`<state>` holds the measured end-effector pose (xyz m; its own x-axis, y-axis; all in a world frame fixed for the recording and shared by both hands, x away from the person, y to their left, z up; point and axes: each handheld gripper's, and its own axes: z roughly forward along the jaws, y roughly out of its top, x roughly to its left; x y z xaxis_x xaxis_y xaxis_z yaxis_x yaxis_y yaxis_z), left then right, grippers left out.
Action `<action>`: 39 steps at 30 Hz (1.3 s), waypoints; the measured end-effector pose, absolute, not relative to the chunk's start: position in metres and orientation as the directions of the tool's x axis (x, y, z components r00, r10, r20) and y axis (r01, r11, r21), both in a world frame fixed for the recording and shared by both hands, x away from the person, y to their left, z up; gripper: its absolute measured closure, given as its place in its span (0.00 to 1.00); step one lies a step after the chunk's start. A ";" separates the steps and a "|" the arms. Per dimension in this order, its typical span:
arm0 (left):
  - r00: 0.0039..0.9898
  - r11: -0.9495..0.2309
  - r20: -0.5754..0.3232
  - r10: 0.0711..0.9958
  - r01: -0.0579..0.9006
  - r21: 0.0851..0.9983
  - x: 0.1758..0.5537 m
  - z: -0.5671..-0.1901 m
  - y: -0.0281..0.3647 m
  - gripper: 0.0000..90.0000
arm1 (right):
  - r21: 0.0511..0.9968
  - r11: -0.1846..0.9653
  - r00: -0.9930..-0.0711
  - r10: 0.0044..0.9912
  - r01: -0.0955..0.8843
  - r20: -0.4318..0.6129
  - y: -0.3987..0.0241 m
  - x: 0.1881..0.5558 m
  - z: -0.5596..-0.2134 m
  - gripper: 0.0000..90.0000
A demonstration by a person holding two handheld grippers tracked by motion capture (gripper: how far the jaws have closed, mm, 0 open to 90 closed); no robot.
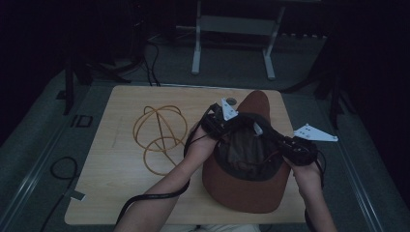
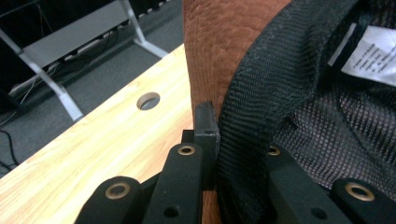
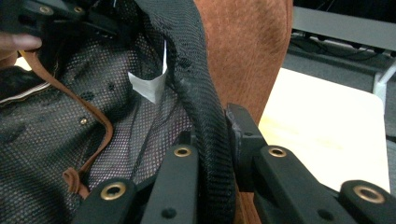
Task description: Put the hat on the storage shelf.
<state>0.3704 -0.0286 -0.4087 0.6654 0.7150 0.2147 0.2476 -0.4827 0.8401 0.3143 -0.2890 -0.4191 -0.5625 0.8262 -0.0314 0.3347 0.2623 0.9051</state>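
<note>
A brown suede hat (image 1: 244, 191) is held upside down over the right half of the wooden table (image 1: 111, 188), its black mesh lining (image 1: 246, 150) facing up. My left gripper (image 1: 220, 123) is shut on the black inner band at the hat's left rim. In the left gripper view the band (image 2: 271, 93) is pinched in the left gripper (image 2: 229, 140), brown suede (image 2: 219, 51) beside it. My right gripper (image 1: 295, 147) is shut on the band at the right rim. The right gripper view shows the band (image 3: 196, 79) pressed in the right gripper (image 3: 215, 140), with a white label (image 3: 149, 86) and a brown cord (image 3: 93, 116) inside.
A yellow wire frame (image 1: 159, 135) with a round base stands on the table left of the hat. A cable hole (image 1: 231, 101) lies near the far edge. A white-legged desk frame (image 1: 232, 29) stands on the floor beyond. Cables trail off the near left corner.
</note>
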 end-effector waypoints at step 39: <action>0.737 -0.313 0.164 0.656 0.068 0.947 0.352 -0.375 -0.006 0.96 | 0.929 0.219 -0.514 0.857 0.299 -0.036 -0.361 0.284 -0.419 0.54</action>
<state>0.3525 -0.0058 -0.3748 0.7367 0.6560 0.1640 0.0679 -0.3131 0.9473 0.2841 -0.3609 -0.4188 -0.5138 0.8571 -0.0364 0.2993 0.2189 0.9287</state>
